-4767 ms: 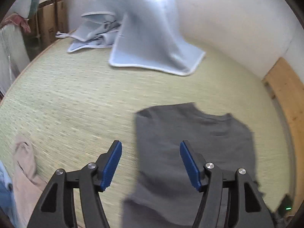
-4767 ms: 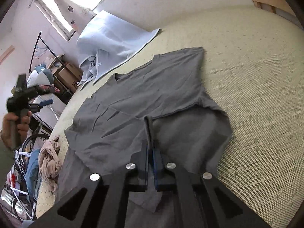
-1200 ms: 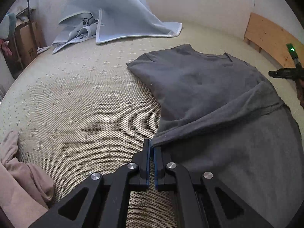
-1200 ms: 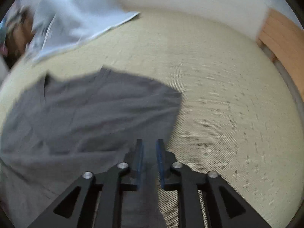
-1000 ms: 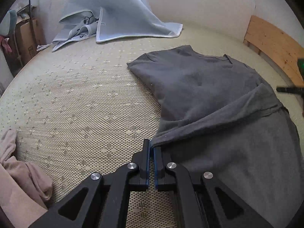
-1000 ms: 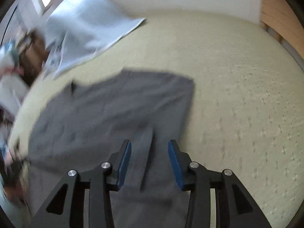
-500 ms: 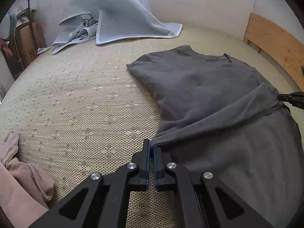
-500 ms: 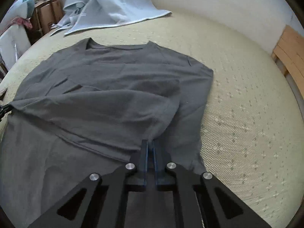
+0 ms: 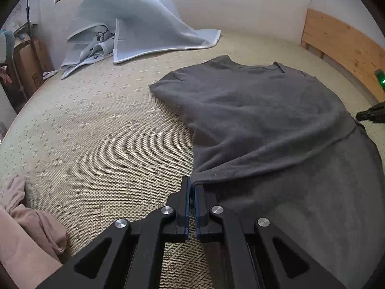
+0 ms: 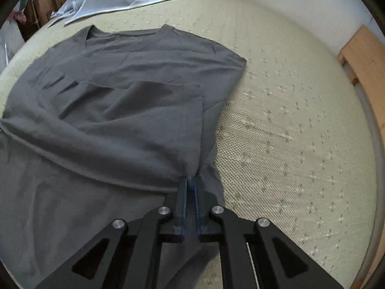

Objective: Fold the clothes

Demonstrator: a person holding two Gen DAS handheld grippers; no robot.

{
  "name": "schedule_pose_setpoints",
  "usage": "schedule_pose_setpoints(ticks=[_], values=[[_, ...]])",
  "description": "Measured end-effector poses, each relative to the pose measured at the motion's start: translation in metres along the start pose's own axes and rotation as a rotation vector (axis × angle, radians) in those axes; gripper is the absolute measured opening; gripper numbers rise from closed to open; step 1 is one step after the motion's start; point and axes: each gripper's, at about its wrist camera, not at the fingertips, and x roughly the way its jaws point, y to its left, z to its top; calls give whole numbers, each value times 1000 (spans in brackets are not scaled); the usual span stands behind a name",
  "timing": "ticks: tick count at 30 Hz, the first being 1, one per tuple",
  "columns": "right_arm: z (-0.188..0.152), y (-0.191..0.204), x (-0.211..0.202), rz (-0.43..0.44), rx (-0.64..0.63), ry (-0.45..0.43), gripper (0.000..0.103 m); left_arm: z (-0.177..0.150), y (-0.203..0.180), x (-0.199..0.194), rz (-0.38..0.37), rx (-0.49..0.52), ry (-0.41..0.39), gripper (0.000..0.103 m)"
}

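- While the left wrist view holds almost unchanged from half a second back, the left gripper (image 9: 191,187) stays clamped, jaws together, on a corner of the grey T-shirt (image 9: 259,120) at 6 o'clock.
- T-shirt, same view: spread on the woven mat (image 9: 96,139), collar toward 1 o'clock; a hem line runs from the clamped corner out toward 3 o'clock, with another layer of grey cloth below it.
- Right gripper (image 9: 371,115), same view: only its dark tip shows, at 3 o'clock, at the far end of that hem line; it sits slightly higher in frame than half a second ago.
- Also listed: pale blue blanket (image 9: 144,24) at 11 o'clock; pink garment (image 9: 21,236) at 8 o'clock; wooden board (image 9: 344,45) at 2 o'clock.
- Right wrist view: right gripper (image 10: 190,185), open over the shirt a second ago, is now shut on the opposite corner of the T-shirt (image 10: 125,91) at 6 o'clock.
- Same view: hem line stretches to 9 o'clock, drawn straighter than half a second ago; collar at 11 o'clock.
- Judgement: both corners are now secured and the edge is taut, so the hem-toward-collar fold looks under way.
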Motion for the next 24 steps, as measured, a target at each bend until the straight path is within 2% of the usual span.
schedule_pose_setpoints(ticks=[2,4,5,6,11,14,18,19,20,21,24], values=[[4,-11,-21,-1,20,-49,11,-1,-1,0,5,4,-2,3],[15,-20,-39,24,56,-138,39,-2,-2,0,10,7,-4,3],[22,-21,-42,37,69,-165,44,-2,-3,0,12,8,-5,3],[31,-19,-40,53,73,-179,44,-2,-2,0,11,7,-5,3],[67,5,0,52,-10,-157,41,-2,-1,0,9,4,-4,3],[76,14,25,31,-51,-109,41,-2,-1,1,11,6,-6,3],[79,12,49,-2,-38,-42,40,-2,1,1,5,2,-7,3],[79,13,49,2,-36,-41,37,-2,1,1,5,1,-7,3],[80,13,49,7,-34,-40,29,-2,1,1,4,0,-6,3],[81,19,48,-14,-64,-42,3,-2,1,1,3,-2,-6,3],[85,37,34,-118,-160,-93,3,-2,2,1,6,-7,-6,3]])
